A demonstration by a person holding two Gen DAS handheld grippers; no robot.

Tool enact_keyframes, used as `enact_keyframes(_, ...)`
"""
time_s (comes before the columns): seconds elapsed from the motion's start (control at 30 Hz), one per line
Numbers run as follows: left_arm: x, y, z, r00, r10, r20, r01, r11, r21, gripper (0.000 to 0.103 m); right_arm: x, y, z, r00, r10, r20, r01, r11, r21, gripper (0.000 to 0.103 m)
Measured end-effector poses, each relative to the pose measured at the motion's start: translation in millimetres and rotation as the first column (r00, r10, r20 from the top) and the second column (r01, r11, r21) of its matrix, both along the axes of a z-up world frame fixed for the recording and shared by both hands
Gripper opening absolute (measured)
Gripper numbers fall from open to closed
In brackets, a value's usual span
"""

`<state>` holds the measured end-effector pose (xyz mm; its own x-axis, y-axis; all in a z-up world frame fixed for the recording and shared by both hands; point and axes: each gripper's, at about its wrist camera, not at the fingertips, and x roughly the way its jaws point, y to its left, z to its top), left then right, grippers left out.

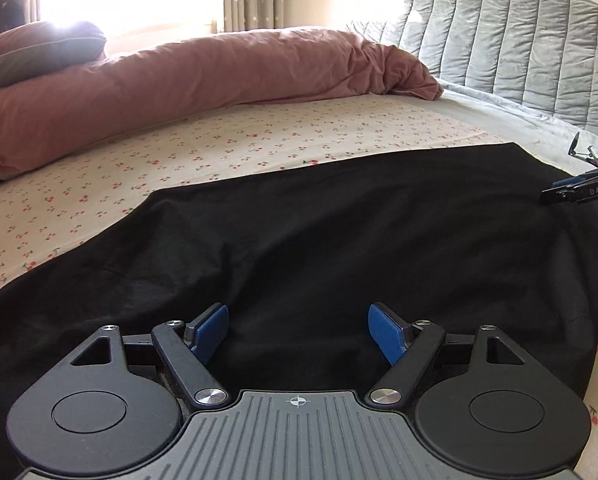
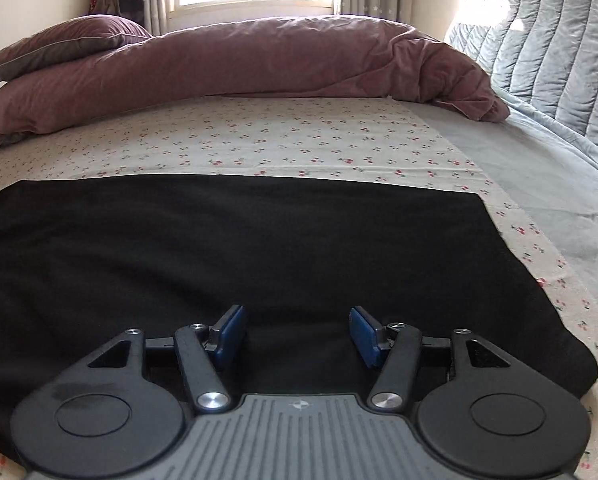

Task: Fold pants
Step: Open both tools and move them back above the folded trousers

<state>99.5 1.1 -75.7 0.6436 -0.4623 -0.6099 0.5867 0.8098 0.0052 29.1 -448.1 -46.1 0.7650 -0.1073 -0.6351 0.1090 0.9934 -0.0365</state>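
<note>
Black pants [image 1: 339, 232] lie spread flat on the bed, their far edge straight across the cherry-print sheet. My left gripper [image 1: 299, 332] hovers over the near part of the cloth, its blue pads wide apart with nothing between them. In the right wrist view the same pants [image 2: 239, 248] fill the lower half, with a squared corner at the right. My right gripper [image 2: 297, 334] is also open above the fabric, holding nothing. Part of the right gripper's body [image 1: 579, 192] pokes in at the right edge of the left wrist view.
The cherry-print sheet [image 2: 299, 140] stretches beyond the pants. A rolled pink duvet [image 2: 259, 60] and a pillow [image 2: 59, 44] lie along the far side. A grey quilted headboard [image 1: 519, 48] stands at the right, with a window and curtains behind.
</note>
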Motion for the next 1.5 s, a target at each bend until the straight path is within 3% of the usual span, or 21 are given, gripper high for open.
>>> enact_keyframes(0.13,-8,21,4,1.0,0.003,-0.024,-0.003,1.0,0.017,0.08,-20,-61,-1,0.984,-0.179,0.007,0.178,0.982,0.07,0.056)
enact_keyframes(0.23,-10,30,12,0.997,0.03,-0.076,-0.026,0.998,0.053,0.083,-31,-89,1,0.944,-0.329,0.007,0.328,0.944,0.025,0.054)
enact_keyframes(0.33,-19,40,26,0.994,0.085,-0.063,-0.082,0.996,0.037,0.084,-38,-83,6,0.939,-0.344,0.011,0.343,0.937,0.064,0.057)
enact_keyframes(0.43,-28,52,36,0.994,0.111,-0.01,-0.111,0.994,0.012,0.085,-36,-49,17,0.971,-0.236,0.048,0.232,0.969,0.08,0.06)
enact_keyframes(0.6,-26,64,28,0.989,0.126,-0.075,-0.123,0.992,0.041,0.086,-22,38,28,0.997,0.052,0.066,-0.057,0.994,0.091,0.062)
enact_keyframes(0.67,-33,66,24,0.991,0.111,-0.07,-0.106,0.992,0.069,0.086,-19,70,27,0.985,0.159,0.062,-0.164,0.982,0.093,0.062)
enact_keyframes(0.8,-52,72,20,0.997,0.052,-0.057,-0.045,0.993,0.112,0.086,-16,124,23,0.928,0.372,0.032,-0.373,0.921,0.11,0.061)
enact_keyframes(0.9,-68,81,16,0.997,-0.003,-0.071,0.013,0.99,0.142,0.086,-16,143,7,0.88,0.472,-0.061,-0.471,0.882,0.024,0.06)
enact_keyframes(1.0,-77,98,16,0.99,-0.034,-0.138,0.051,0.991,0.121,0.086,-21,138,2,0.851,0.513,-0.111,-0.516,0.856,-0.005,0.062)
enact_keyframes(1.1,-90,116,19,0.975,-0.096,-0.199,0.121,0.986,0.116,0.087,-17,121,12,0.865,0.472,-0.169,-0.473,0.88,0.037,0.063)
enact_keyframes(1.2,-98,128,25,0.97,-0.123,-0.21,0.147,0.984,0.102,0.087,-19,122,16,0.869,0.462,-0.176,-0.468,0.884,0.012,0.065)
enact_keyframes(1.37,-92,144,42,0.993,-0.02,-0.115,0.022,1.0,0.017,0.087,-19,125,20,0.899,0.414,-0.142,-0.419,0.908,-0.011,0.068)
enact_keyframes(1.5,-71,149,49,0.992,0.109,-0.061,-0.112,0.993,-0.045,0.087,-10,126,19,0.929,0.355,-0.108,-0.357,0.934,-0.005,0.072)
